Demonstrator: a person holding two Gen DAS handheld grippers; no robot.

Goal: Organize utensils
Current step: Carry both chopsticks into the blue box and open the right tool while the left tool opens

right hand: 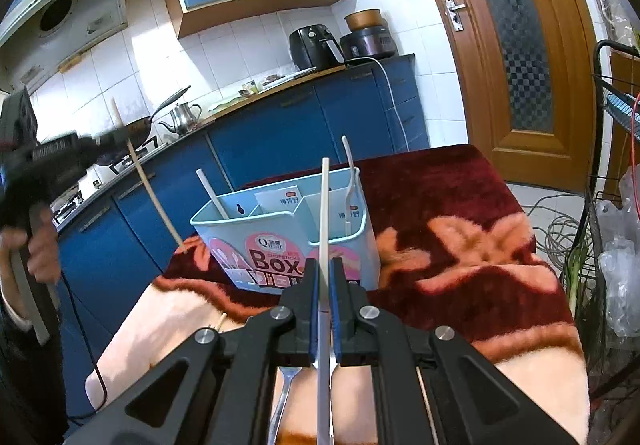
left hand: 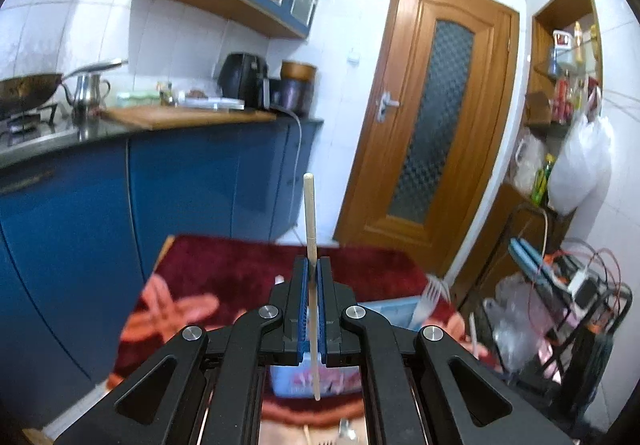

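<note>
A: left gripper (left hand: 313,269) is clamped on a wooden chopstick (left hand: 310,245), stick upright between the blue pads (left hand: 304,305). right gripper (right hand: 325,269) is clamped on a white chopstick (right hand: 325,213), tip aimed at the utensil box (right hand: 280,241)

B: where's the box

A: light blue, divided into compartments, standing on the dark red floral cloth (right hand: 460,213) over the table. already holds a white chopstick (right hand: 212,193) in the left compartment and a fork (right hand: 350,181) on the right, tines down in that view

B: how to place well

A: my read: take one stick at a time, bring the lower tip over the compartment with the matching white stick, tilt toward vertical, lower past the rim, then let go. wooden one probably needs its own slot. don't knock the box, it looks light

B: what can't you see

A: compartment floors are hidden. left view is blurred and its own gripper covers most of the box. a fork (right hand: 288,385) and a wooden stick end (right hand: 221,319) lie on the cloth under the right gripper, mostly cut off. can't tell how many loose utensils remain
</note>
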